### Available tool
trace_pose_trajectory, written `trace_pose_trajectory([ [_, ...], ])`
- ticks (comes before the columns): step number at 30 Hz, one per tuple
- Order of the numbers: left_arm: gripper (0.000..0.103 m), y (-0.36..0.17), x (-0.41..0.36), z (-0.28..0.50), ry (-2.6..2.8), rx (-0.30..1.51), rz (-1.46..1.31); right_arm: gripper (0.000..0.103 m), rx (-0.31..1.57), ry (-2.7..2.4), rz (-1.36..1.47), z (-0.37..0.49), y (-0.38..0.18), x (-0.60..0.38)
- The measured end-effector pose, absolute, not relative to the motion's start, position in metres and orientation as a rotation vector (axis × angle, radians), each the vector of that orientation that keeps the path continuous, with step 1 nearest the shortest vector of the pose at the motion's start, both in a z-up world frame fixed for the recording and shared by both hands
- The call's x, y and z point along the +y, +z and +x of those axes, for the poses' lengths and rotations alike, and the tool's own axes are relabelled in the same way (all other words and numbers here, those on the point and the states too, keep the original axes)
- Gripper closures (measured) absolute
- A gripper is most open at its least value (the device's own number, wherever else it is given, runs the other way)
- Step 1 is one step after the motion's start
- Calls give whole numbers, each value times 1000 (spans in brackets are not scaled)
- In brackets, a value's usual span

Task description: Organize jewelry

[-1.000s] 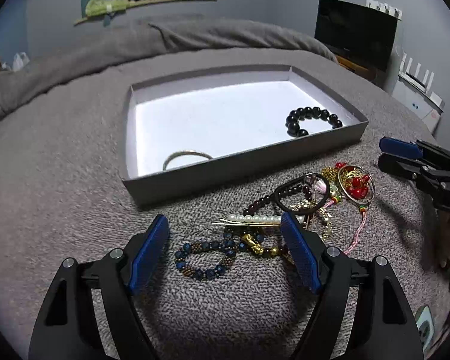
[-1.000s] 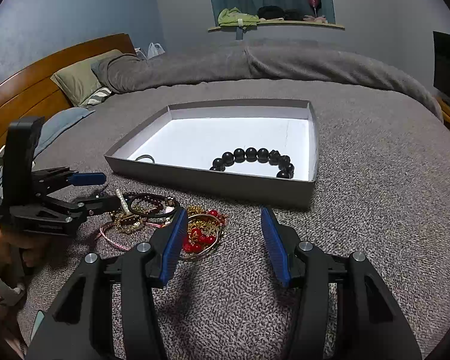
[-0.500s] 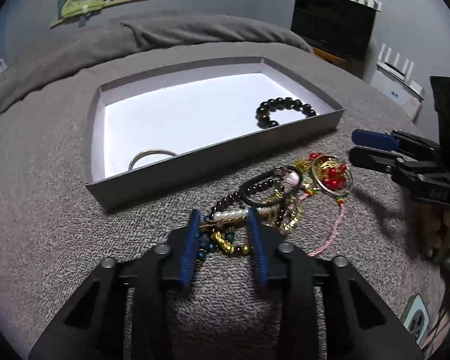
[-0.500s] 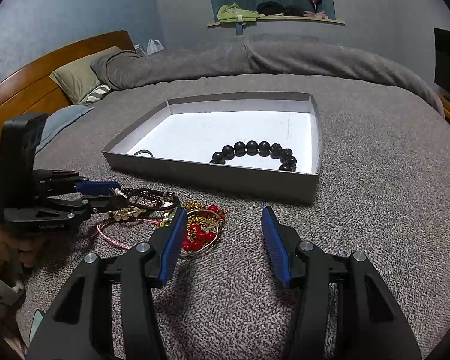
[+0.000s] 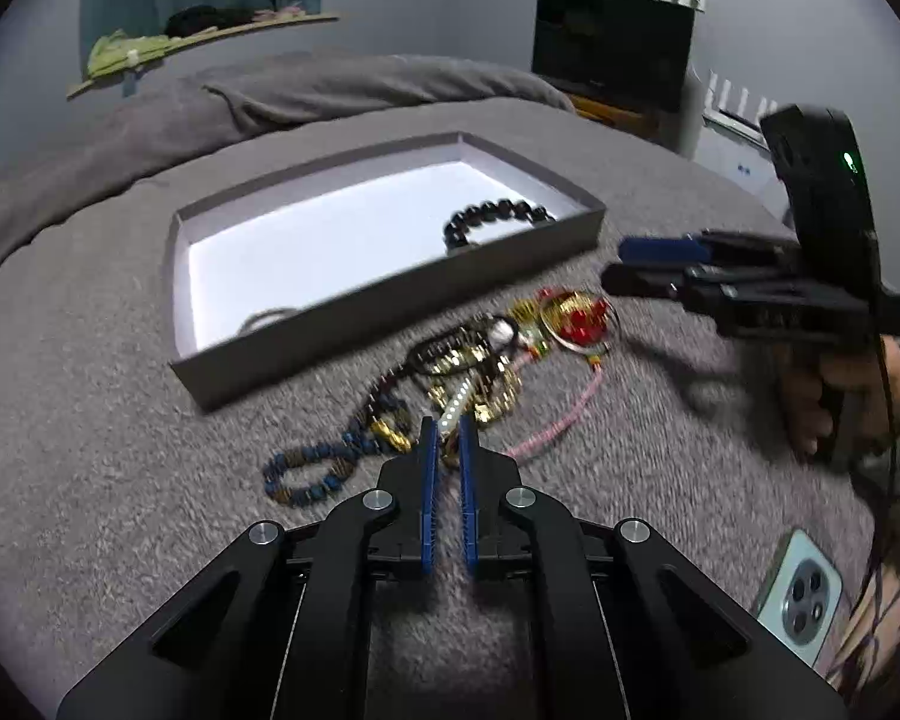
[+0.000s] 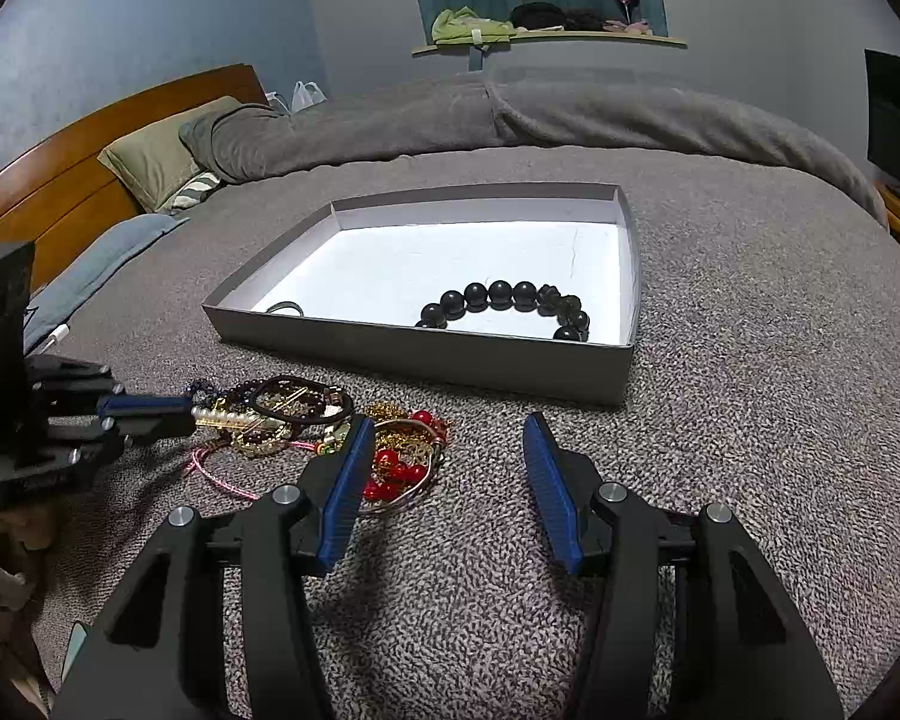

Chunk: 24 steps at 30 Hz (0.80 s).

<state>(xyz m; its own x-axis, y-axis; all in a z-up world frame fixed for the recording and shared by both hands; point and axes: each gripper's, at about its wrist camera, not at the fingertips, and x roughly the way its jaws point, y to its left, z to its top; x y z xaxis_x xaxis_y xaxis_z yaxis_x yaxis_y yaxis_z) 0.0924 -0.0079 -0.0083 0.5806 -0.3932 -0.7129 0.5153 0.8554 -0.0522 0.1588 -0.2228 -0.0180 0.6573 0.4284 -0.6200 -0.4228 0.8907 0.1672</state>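
Grey box on grey blanket, wall low, wide free floor inside. In box: one black bead bracelet near right wall, one thin metal bangle at left corner. Jewelry pile outside, just before front wall.

Left gripper narrowed from wide to nearly closed, pinching pearl hair clip. Right gripper half open, empty, unmoved.
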Motion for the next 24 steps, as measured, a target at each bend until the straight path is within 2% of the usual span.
trace_pose_trajectory([
  [2, 95, -12, -9, 92, -535, 793, 182, 52, 706, 481, 7, 159, -18, -223],
  [6, 82, -17, -15, 97, -515, 804, 215, 51, 705, 480, 8, 159, -18, -223],
  [11, 80, -21, -21, 106, -496, 817, 236, 51, 708, 482, 5, 160, -20, -222],
  [15, 81, -25, -24, 112, -500, 829, 243, 51, 714, 481, -9, 160, -21, -219],
  [18, 93, -22, -26, 105, -513, 801, 264, 52, 722, 486, -22, 160, -23, -216],
  [21, 94, -15, -28, 98, -512, 758, 276, 56, 735, 490, -32, 161, -26, -214],
  [24, 94, -7, -23, 93, -504, 728, 270, 56, 746, 493, -42, 160, -27, -213],
])
